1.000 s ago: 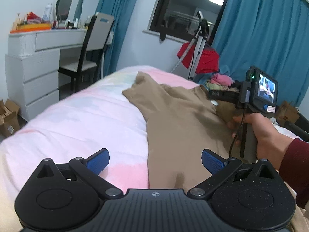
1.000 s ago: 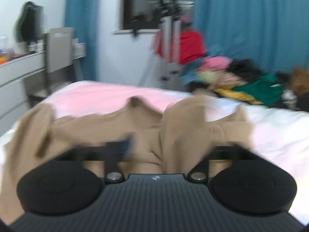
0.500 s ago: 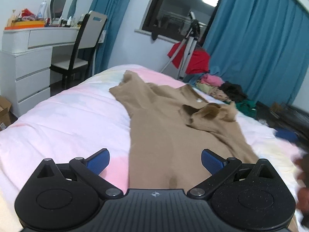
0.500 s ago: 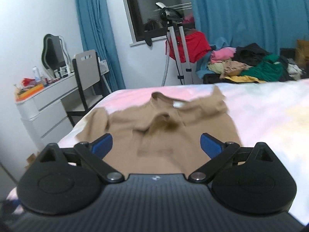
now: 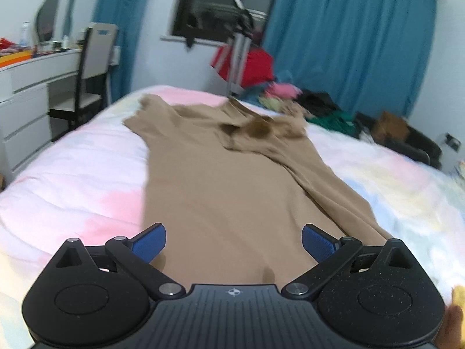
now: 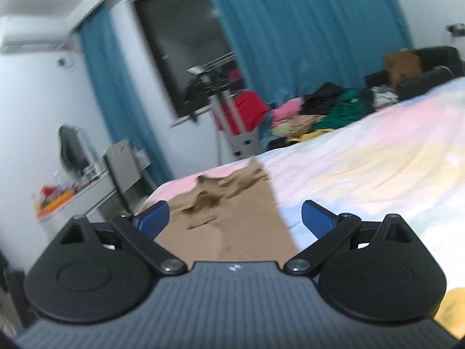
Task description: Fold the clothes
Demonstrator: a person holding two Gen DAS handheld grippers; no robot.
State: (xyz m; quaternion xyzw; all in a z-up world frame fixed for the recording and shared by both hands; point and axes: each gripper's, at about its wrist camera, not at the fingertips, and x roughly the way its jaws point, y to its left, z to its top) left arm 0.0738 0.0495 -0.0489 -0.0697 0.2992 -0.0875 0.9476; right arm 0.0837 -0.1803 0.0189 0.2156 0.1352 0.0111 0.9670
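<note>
Pastel bedsheet (image 5: 72,174) under tan shirt (image 5: 221,180), 1 sleeve folded inward; both grippers' jaws wide, empty

One tan garment (image 5: 232,180) is lying on one bed (image 5: 72,174), and two grippers, the left gripper (image 5: 234,242) and the right gripper (image 6: 235,219), are each showing two blue pads spread wide. At ten o'clock, one chair (image 5: 93,67), one white dresser (image 5: 26,101) and one mirror (image 5: 53,11) are standing. Toward twelve o'clock one dark window (image 5: 221,3) is sitting between two blue curtains (image 5: 348,46), with one tripod (image 5: 238,52) and one heap of clothes (image 5: 305,101) below.

Both tools (image 5: 234,242) (image 6: 235,218) agape (empty)
</note>
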